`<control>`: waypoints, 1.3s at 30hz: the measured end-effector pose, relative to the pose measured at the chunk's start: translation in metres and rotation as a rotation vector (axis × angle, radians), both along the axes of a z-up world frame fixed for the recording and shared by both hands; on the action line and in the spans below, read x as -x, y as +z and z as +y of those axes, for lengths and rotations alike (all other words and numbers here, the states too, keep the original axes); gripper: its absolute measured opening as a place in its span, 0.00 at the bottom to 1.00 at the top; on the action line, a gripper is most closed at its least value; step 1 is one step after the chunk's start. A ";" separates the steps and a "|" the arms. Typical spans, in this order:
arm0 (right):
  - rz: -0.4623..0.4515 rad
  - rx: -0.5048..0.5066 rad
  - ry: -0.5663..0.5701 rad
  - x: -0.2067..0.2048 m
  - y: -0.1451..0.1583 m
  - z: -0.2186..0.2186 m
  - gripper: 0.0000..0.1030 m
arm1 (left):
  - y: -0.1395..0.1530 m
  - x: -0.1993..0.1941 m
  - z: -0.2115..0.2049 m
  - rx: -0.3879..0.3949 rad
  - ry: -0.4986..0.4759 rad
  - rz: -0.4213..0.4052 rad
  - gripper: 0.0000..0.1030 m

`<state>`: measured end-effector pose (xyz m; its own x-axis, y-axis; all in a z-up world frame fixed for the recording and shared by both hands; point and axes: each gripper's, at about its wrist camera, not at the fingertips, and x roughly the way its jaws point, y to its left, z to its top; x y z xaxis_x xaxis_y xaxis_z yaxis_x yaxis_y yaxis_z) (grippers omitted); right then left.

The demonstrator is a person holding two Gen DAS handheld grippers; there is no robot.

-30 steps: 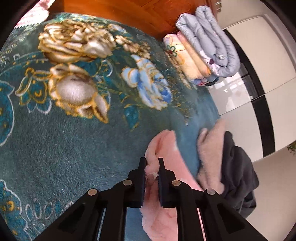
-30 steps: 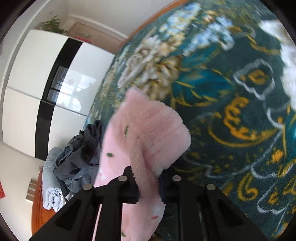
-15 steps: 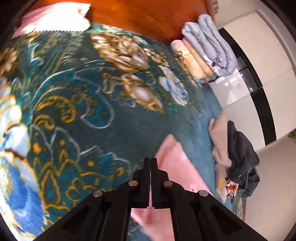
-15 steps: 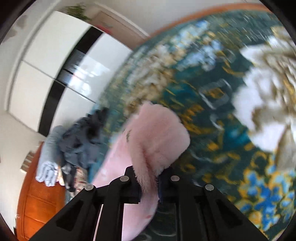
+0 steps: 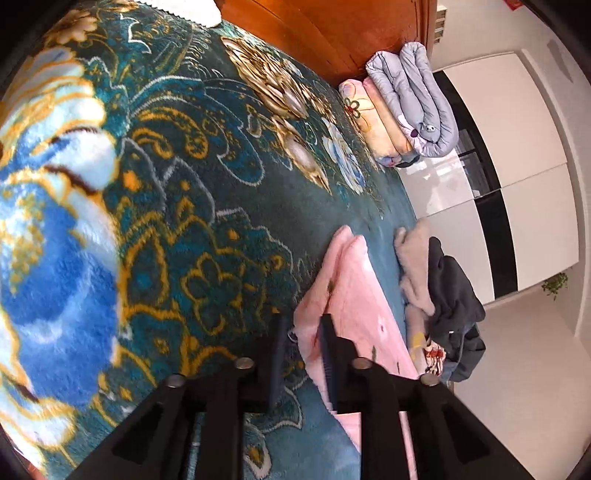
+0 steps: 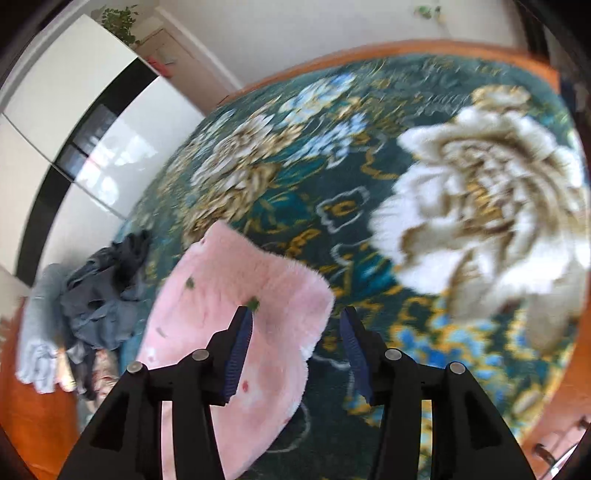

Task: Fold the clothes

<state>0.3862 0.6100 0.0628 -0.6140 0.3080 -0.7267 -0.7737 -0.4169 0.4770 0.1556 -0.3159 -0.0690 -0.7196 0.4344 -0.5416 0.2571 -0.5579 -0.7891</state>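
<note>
A fluffy pink garment (image 5: 354, 295) lies flat on the teal flowered blanket (image 5: 207, 192). My left gripper (image 5: 303, 332) is open, its fingers standing apart at the garment's near edge, with a fold of pink cloth between them. In the right wrist view the same pink garment (image 6: 236, 325) lies folded over. My right gripper (image 6: 295, 332) is wide open over its corner, holding nothing.
A heap of dark and beige clothes (image 5: 447, 295) lies beside the pink garment, also in the right wrist view (image 6: 103, 295). Rolled quilts (image 5: 406, 107) lie against the wooden headboard (image 5: 332, 29). White wardrobe doors (image 5: 517, 155) stand beyond the bed.
Both grippers have opened and let go of the pink garment. It now lies flat on the blanket. Both grippers have drawn back a little.
</note>
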 end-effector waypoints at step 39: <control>0.025 0.065 0.873 0.213 -0.039 -0.325 0.55 | 0.093 0.029 0.069 0.199 -0.195 0.399 0.07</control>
<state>0.1728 0.2854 0.0235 -0.6271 -0.3217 -0.7094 -0.1794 -0.8266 0.5334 0.1262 -0.2470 0.0243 -0.8032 0.4982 -0.3266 -0.1681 -0.7155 -0.6781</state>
